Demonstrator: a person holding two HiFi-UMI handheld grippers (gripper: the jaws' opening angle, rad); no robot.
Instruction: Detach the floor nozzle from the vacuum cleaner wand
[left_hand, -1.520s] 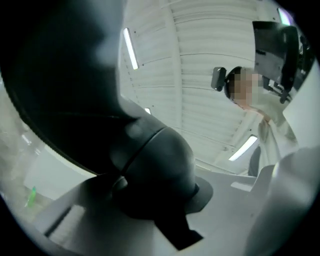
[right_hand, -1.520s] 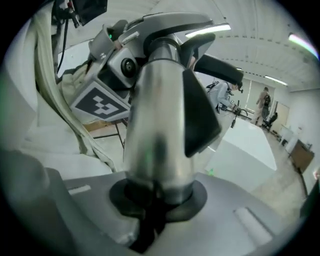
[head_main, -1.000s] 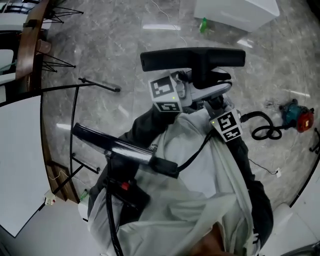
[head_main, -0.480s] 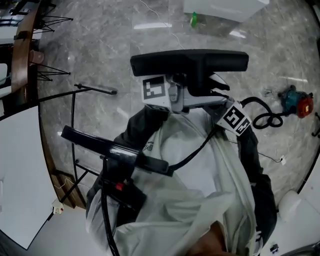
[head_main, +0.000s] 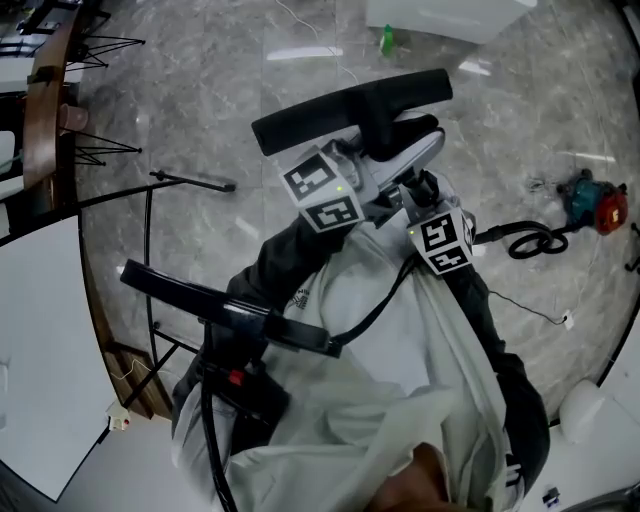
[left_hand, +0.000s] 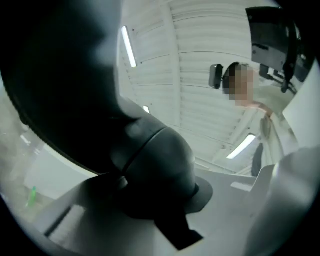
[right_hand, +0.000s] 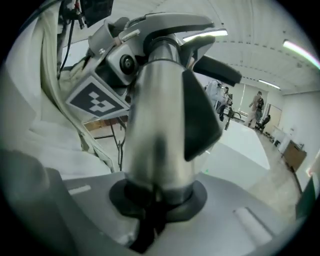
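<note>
My left claw (left_hand: 162, 200) is clamping the black neck of the floor nozzle (left_hand: 65, 70), whose head is spreading just ahead of it. My right claw (right_hand: 157, 200) is gripping the silver wand (right_hand: 155, 115).

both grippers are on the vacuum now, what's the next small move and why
Probably a short straight pull apart along the tube. The left gripper is clamped on the neck of the floor nozzle, the right gripper on the silver wand, and the two parts look joined, with the nozzle held off the floor.
</note>
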